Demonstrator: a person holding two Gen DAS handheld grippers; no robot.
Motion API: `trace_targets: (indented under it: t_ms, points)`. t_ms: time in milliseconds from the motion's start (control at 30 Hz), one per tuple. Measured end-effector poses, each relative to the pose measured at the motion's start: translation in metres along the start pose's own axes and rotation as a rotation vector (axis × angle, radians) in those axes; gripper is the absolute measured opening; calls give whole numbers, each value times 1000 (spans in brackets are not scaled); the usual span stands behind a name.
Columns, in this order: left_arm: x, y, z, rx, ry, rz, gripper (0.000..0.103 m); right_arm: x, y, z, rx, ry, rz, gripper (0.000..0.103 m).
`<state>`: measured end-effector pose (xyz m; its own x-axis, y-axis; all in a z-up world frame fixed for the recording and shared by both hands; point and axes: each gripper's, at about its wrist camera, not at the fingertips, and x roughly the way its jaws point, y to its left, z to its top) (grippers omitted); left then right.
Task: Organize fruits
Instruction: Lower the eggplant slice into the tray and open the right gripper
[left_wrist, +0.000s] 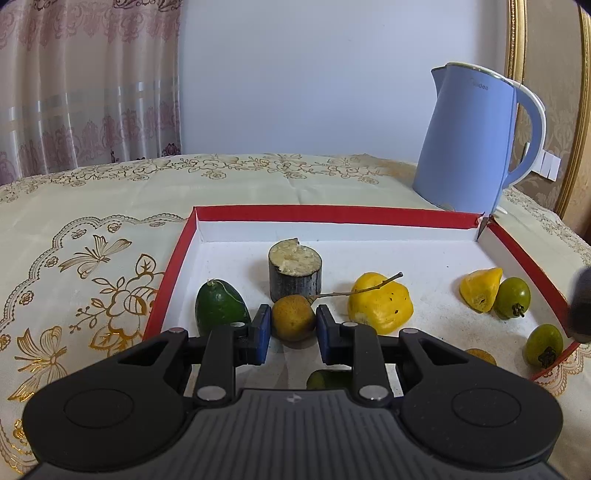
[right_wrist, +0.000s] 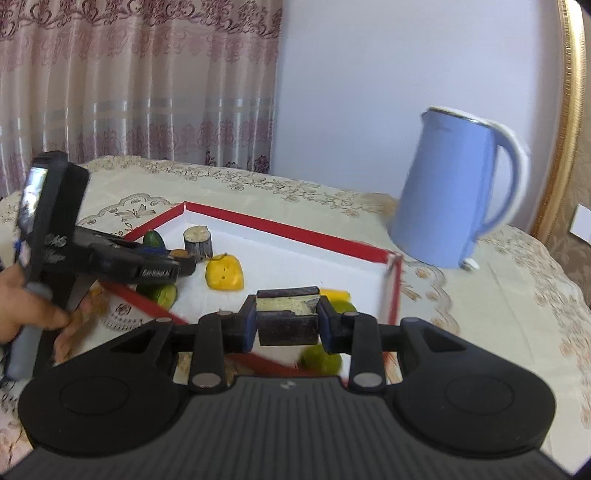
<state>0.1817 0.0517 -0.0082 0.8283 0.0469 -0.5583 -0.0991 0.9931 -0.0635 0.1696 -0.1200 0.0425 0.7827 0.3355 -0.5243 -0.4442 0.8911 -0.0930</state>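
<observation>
Two pieces are held at once: a brownish round fruit is clamped in the left gripper inside the red-rimmed tray, and a dark-skinned cut block is gripped by the right gripper above the tray's near edge. Several fruits are scattered in the tray; sorting is judged unfinished.
</observation>
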Motion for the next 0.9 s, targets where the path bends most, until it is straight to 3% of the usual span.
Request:
trace_targets:
  t_ms: [533, 900]
  points:
    - [0, 1, 0, -12, 2, -7, 25, 75, -7, -6, 24, 140, 12, 31]
    - [0, 2, 0, -11, 2, -8, 25, 76, -10, 9, 11, 109, 0, 30]
